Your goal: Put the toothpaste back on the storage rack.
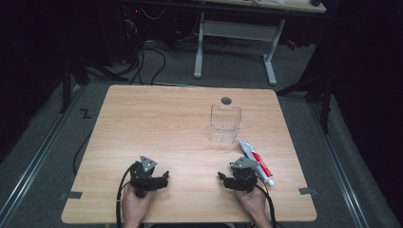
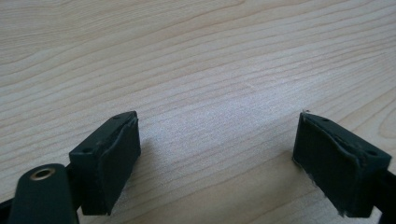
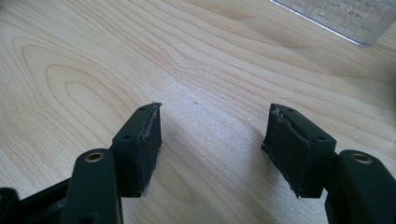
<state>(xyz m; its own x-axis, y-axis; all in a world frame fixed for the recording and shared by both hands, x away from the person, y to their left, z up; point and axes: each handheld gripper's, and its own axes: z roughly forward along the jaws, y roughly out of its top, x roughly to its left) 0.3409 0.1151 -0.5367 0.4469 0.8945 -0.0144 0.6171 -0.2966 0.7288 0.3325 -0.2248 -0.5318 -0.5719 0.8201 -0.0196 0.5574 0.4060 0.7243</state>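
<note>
A clear plastic box [image 1: 225,123] stands upright on the wooden table [image 1: 157,123], right of centre. A white and red toothpaste tube [image 1: 256,161] lies just in front of it, to the right. My left gripper [image 1: 164,178] rests near the front edge, held by a hand, jaws open over bare wood [image 2: 217,140]. My right gripper [image 1: 223,179] sits to the left of the tube's near end, also open with nothing between its pads [image 3: 212,135]. A corner of the clear box [image 3: 341,18] shows at the top right of the right gripper view.
A small dark round hole [image 1: 226,100] sits in the table behind the box. Beyond the table stand a white-legged desk [image 1: 237,42] and cables on the floor. Grey tabs [image 1: 70,194] mark the front corners.
</note>
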